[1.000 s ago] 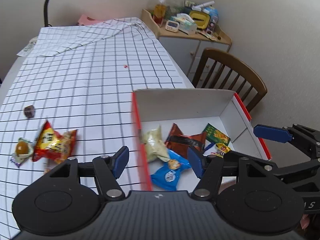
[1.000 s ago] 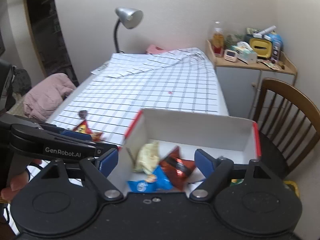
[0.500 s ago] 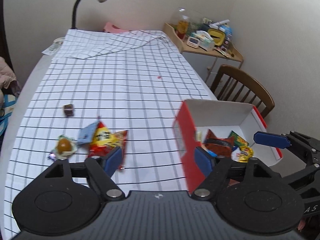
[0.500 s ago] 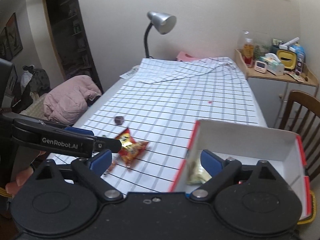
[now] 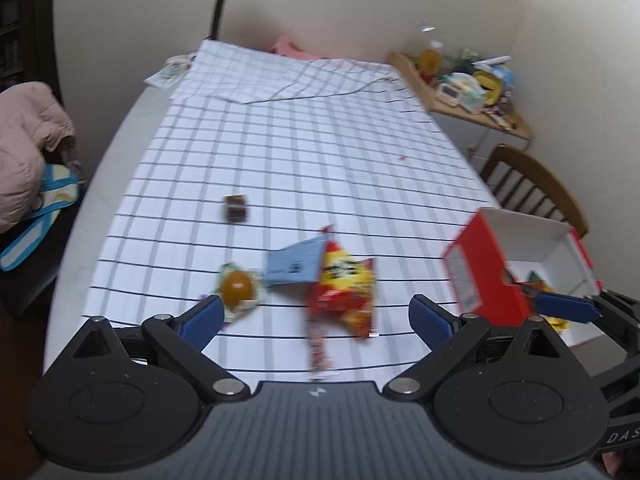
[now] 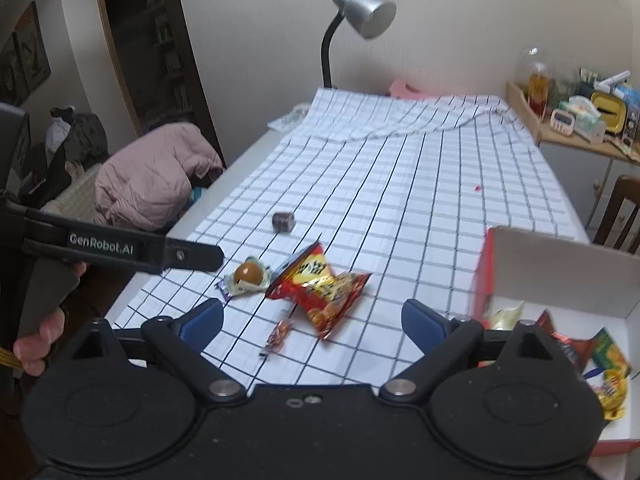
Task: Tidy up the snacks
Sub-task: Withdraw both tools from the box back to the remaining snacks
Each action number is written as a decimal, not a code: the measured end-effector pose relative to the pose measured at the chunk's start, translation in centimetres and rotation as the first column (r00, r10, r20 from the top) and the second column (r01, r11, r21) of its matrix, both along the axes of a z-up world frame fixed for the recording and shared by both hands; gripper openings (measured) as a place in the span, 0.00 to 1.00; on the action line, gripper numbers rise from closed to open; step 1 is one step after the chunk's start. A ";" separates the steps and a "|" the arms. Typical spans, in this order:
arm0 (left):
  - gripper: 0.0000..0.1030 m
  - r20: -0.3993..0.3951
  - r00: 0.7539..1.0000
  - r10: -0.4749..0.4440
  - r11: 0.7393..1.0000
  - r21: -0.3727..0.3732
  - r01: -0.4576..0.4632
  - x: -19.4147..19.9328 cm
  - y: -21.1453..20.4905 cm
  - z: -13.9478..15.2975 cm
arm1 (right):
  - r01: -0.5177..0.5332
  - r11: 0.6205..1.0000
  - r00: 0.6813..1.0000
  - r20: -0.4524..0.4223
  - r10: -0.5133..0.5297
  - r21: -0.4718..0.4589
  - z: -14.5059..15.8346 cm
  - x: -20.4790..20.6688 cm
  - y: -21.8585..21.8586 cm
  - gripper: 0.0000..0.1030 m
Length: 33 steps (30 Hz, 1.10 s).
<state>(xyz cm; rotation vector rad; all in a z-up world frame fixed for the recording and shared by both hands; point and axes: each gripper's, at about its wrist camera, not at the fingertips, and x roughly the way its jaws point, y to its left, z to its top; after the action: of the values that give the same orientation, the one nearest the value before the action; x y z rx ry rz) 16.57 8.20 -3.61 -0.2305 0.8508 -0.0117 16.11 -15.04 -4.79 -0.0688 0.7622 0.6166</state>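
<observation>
Two pairs of tongs are mine here: the left tongs (image 5: 314, 316) are opening with nothing between the pads, and the right tongs (image 6: 312, 314) stand spread wide and bare as well. Under them the tabletop (image 6: 256, 148) carries a white cloth with a dark grid (image 5: 304, 152), bunched into folds at the far end below a grey gooseneck lamp (image 6: 360, 16). The loose snacks lie near my edge: a red and yellow chip bag (image 6: 320, 286), a clear-wrapped round brown sweet (image 6: 248, 274) just left of it, a small twisted candy (image 6: 278, 334) in front, and a dark little cube (image 6: 284, 221) farther out by itself. A pale blue packet (image 5: 294, 264) shows only from the left wrist, tucked behind the chip bag. The red and white box (image 6: 560, 272) sits at the right edge with several packets already inside (blur keeps me from reading them). Most of the far cloth is bare. A wooden chair (image 5: 532, 188) and a cluttered side cabinet (image 6: 576, 120) crowd the right side, a pink quilted jacket (image 6: 152, 176) the left. The box's near corner is cut off by the frame.
</observation>
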 end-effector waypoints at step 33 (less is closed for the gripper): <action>0.74 -0.086 0.994 -0.074 0.967 0.238 0.092 8.2 2.8 -12.0 | 0.030 0.982 0.988 -0.142 -0.057 -0.188 -12.8 3.7 11.2 0.54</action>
<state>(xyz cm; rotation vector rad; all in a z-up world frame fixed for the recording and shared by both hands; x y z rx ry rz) 24.81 11.01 -15.65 0.0338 0.9291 0.0226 19.85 -3.89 -17.55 -0.1791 0.9608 0.5113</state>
